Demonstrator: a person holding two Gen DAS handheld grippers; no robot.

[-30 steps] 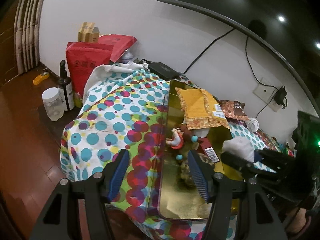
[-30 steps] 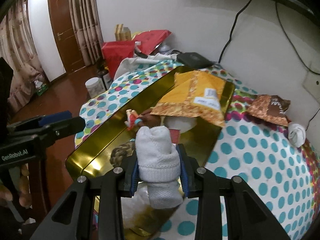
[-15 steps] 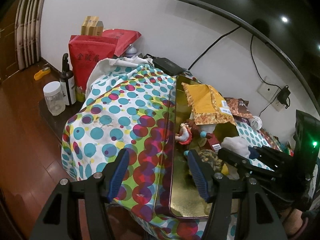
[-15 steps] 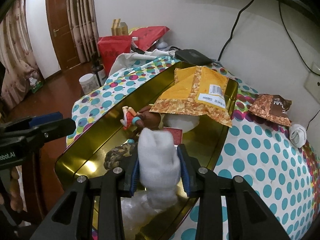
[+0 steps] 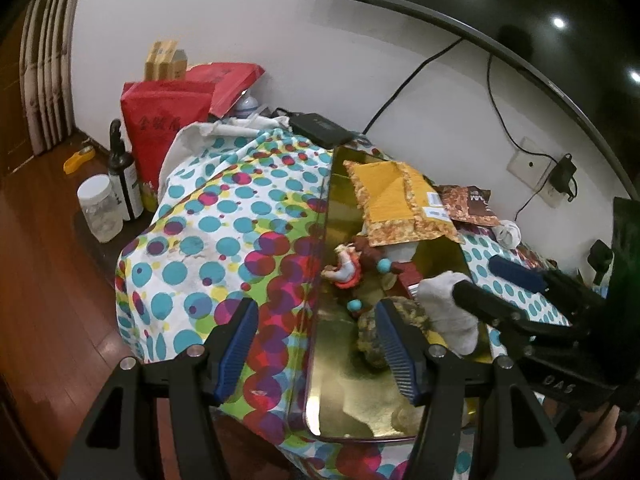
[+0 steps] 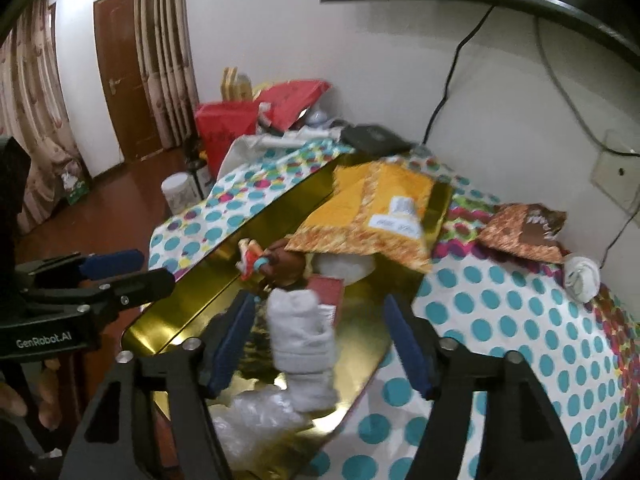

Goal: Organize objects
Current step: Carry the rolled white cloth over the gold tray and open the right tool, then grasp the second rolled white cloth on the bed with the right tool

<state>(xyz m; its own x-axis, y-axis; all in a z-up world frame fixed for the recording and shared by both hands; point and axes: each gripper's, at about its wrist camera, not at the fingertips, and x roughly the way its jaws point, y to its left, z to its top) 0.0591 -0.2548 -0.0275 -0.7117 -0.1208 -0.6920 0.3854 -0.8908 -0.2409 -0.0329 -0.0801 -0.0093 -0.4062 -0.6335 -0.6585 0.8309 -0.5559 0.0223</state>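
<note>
Sock [image 6: 300,328], white and rolled, is inside the gold tray [image 6: 192,280], near its front end, standing between the right gripper's [image 6: 320,340] blue pads with a gap showing on both sides. That gripper's jaws have just been opening and no longer press on the sock, so it is released. The left gripper [image 5: 316,344] hangs spread and empty over the tray's near rim and the dotted cloth [image 5: 224,216], holding nothing.

The step in hand looks like the drop-off, and it seems nearly done. To finish it well, I would lift the right gripper straight back and up, so neither pad drags the sock over or out past the rim. The sock leans on a red card [image 6: 328,292] and clear plastic [image 6: 260,412], so a brushed edge could tip it. A 2nd sock [image 6: 582,276] lies on the cloth near the wall, beside a brown packet [image 6: 524,232]; it looks like the likely next pick. The left gripper should keep clear of the right one's path.
</note>
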